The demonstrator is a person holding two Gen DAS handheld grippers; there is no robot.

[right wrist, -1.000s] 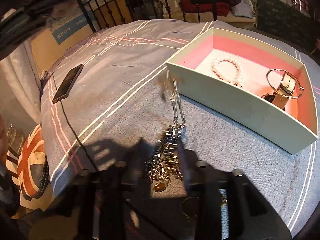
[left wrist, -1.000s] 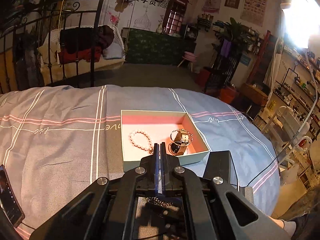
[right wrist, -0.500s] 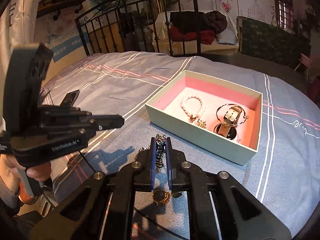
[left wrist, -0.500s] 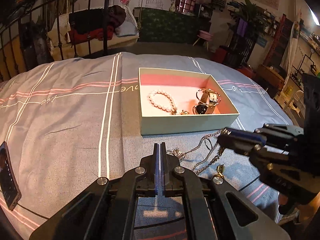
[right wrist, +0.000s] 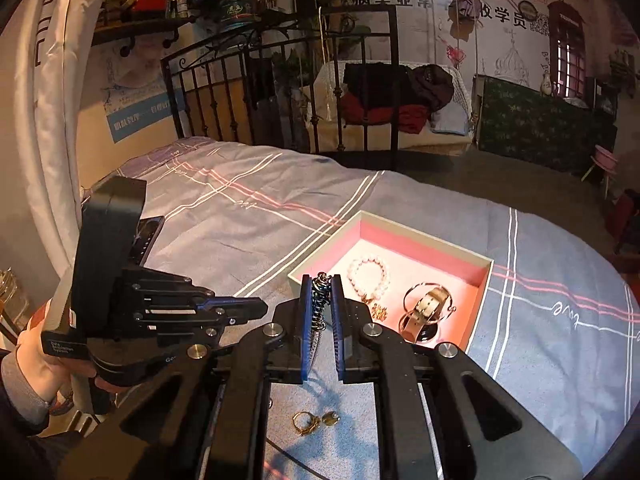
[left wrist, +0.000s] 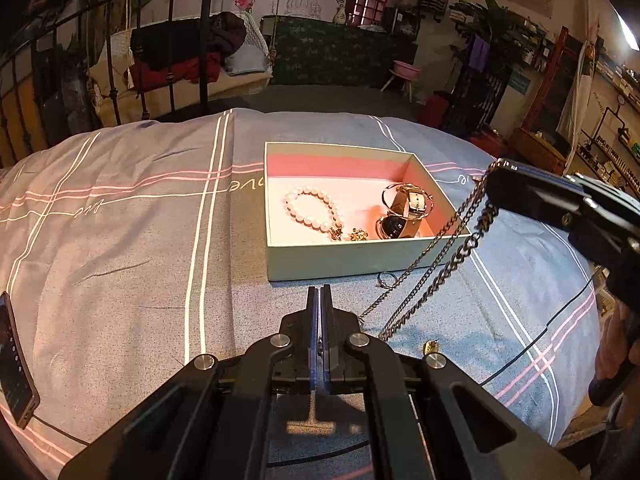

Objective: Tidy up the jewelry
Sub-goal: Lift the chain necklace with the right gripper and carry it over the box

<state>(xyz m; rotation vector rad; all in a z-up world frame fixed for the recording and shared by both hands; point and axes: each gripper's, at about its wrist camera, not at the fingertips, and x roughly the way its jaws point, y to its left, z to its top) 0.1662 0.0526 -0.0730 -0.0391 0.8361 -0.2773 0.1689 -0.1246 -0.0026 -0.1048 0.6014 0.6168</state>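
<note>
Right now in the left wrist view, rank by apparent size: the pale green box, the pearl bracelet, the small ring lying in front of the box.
1. Pale green box with pink lining
2. White pearl bracelet
3. Small metal ring, smallest though nearest

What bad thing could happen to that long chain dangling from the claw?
The chain, pinched by the right gripper, hangs across the box corner, so it might catch on the rim and tug the box. Its low end still trails on the bedspread near a small ring and could drag it along.

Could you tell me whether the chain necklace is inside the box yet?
Not yet: the chain necklace hangs outside the box, from the right tool.
</note>
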